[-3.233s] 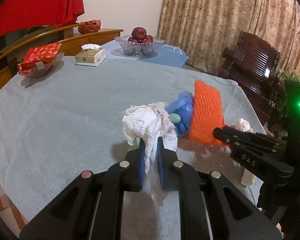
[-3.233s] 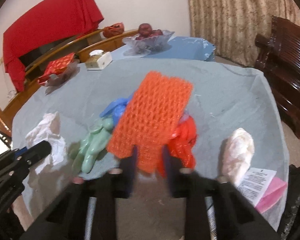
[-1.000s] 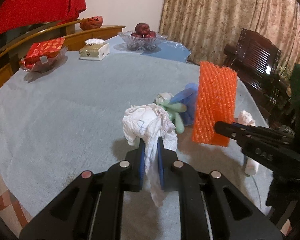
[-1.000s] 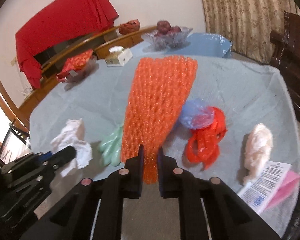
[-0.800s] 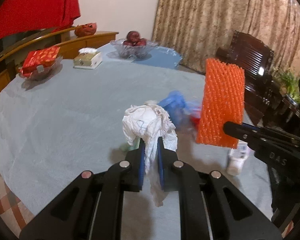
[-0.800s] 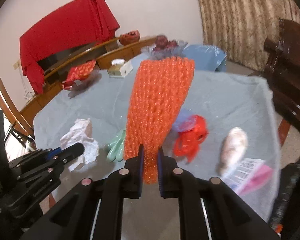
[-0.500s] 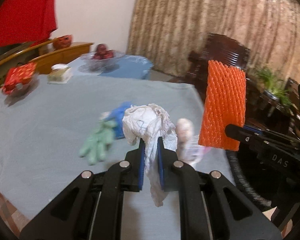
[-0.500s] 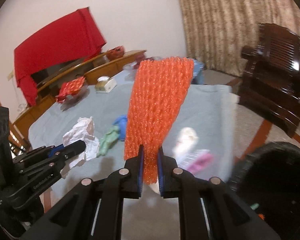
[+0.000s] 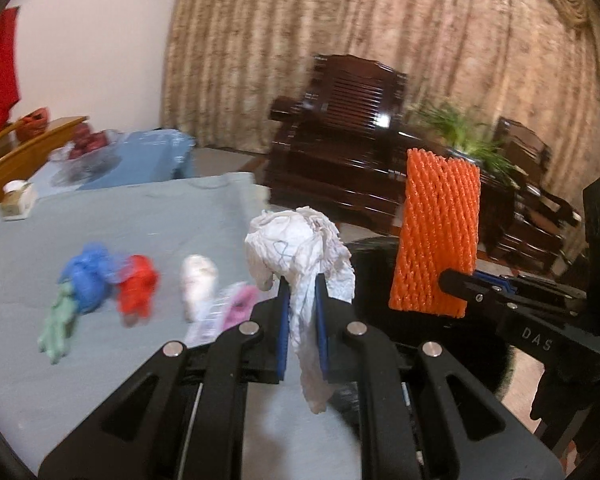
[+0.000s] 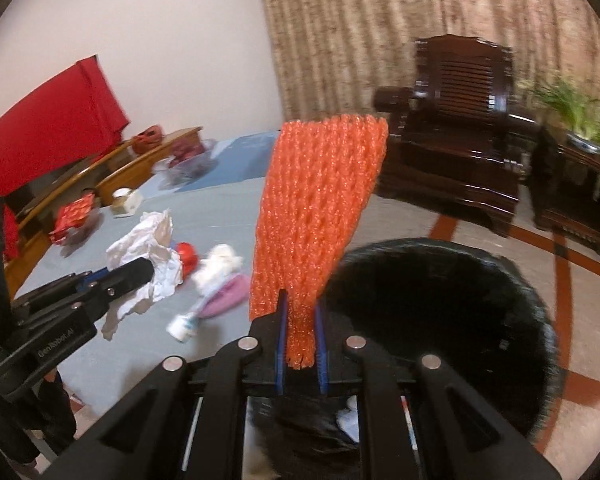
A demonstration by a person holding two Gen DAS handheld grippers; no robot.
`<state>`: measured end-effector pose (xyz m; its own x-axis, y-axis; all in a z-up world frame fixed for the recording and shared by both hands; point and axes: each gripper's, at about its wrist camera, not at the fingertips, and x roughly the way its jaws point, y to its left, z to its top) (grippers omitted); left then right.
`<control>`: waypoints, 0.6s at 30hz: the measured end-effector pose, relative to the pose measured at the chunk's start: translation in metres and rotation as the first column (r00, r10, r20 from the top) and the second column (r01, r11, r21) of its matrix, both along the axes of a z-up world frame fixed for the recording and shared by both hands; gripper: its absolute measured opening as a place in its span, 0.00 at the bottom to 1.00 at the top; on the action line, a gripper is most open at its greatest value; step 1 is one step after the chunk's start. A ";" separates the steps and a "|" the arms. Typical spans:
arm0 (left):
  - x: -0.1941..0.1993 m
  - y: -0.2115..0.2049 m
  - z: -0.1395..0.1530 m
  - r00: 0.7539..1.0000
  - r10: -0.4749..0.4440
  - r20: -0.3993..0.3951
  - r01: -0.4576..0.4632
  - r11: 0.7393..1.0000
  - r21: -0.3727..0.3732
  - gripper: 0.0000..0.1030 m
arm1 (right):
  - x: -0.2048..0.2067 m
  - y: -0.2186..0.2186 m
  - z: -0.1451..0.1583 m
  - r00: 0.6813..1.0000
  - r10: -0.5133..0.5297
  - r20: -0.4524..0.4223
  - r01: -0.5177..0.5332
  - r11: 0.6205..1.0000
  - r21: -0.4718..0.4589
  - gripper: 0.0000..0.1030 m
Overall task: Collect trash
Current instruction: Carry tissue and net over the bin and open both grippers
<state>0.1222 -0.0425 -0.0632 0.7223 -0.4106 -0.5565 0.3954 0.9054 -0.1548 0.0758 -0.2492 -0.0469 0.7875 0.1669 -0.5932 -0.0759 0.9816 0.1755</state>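
Observation:
My left gripper (image 9: 302, 280) is shut on a crumpled white tissue (image 9: 298, 240) that bulges above the jaws and hangs below them. To its right my right gripper (image 10: 299, 300) is shut on an upright orange foam net (image 10: 320, 208), seen side-on as the orange foam net (image 9: 436, 236) in the left wrist view. Both are held in the air past the table's right edge. A black-lined trash bin (image 10: 440, 312) stands on the floor right below the right gripper. On the grey tablecloth (image 9: 140, 216) lie a blue bag (image 9: 88, 276), a red bag (image 9: 138, 288), a green glove (image 9: 58, 328) and a white wad (image 9: 198, 280).
Dark wooden armchairs (image 10: 456, 132) and a potted plant (image 9: 464, 136) stand before the curtain. At the table's far side are a glass fruit bowl (image 9: 86, 148), a tissue box (image 9: 16, 198) and a red packet (image 10: 74, 210). A pink wrapper (image 9: 240, 306) and leaflet lie near the table's edge.
Both grippers have swung right and risen, from over the table's trash pile to beyond its edge. The black bin has come into view below the right gripper. Each load is still held.

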 end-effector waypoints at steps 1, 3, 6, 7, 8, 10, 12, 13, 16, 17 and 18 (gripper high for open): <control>0.001 -0.010 -0.002 1.000 -0.020 -0.002 0.020 1.000 -0.001 0.10 | -0.003 -0.005 -0.001 1.000 -0.011 -0.002 0.011 1.000 0.001 0.11; 0.001 -0.029 -0.007 0.998 -0.055 -0.010 0.055 0.998 0.005 0.10 | -0.008 -0.022 -0.005 0.999 -0.045 -0.011 0.045 0.999 0.000 0.11; 0.004 -0.058 -0.018 0.994 -0.104 -0.036 0.105 0.994 0.012 0.10 | -0.016 -0.044 -0.015 0.995 -0.091 -0.032 0.090 0.996 -0.023 0.11; 0.007 -0.063 -0.021 0.992 -0.115 -0.043 0.115 0.993 0.014 0.10 | -0.017 -0.047 -0.019 0.994 -0.100 -0.038 0.099 0.995 -0.030 0.11; 0.007 -0.075 -0.027 0.990 -0.133 -0.054 0.134 0.991 0.023 0.10 | -0.019 -0.053 -0.024 0.992 -0.113 -0.048 0.112 0.993 -0.036 0.11; 0.010 -0.089 -0.035 0.986 -0.155 -0.065 0.158 0.987 0.038 0.10 | -0.022 -0.063 -0.033 0.989 -0.134 -0.068 0.131 0.991 -0.037 0.11; 0.010 -0.098 -0.044 0.983 -0.169 -0.077 0.174 0.984 0.049 0.10 | -0.026 -0.071 -0.043 0.984 -0.153 -0.088 0.149 0.988 -0.046 0.11; 0.011 -0.104 -0.049 0.980 -0.177 -0.087 0.182 0.982 0.051 0.10 | -0.028 -0.075 -0.048 0.982 -0.161 -0.098 0.157 0.987 -0.046 0.11; 0.015 -0.113 -0.060 0.976 -0.189 -0.110 0.196 0.979 0.059 0.11 | -0.029 -0.083 -0.059 0.976 -0.175 -0.127 0.170 0.984 -0.046 0.11; 0.016 -0.116 -0.064 0.973 -0.195 -0.120 0.204 0.977 0.063 0.11 | -0.029 -0.084 -0.064 0.974 -0.179 -0.138 0.174 0.984 -0.047 0.11; 0.016 -0.117 -0.067 0.973 -0.198 -0.123 0.207 0.976 0.066 0.12 | -0.029 -0.086 -0.067 0.972 -0.183 -0.146 0.178 0.983 -0.049 0.11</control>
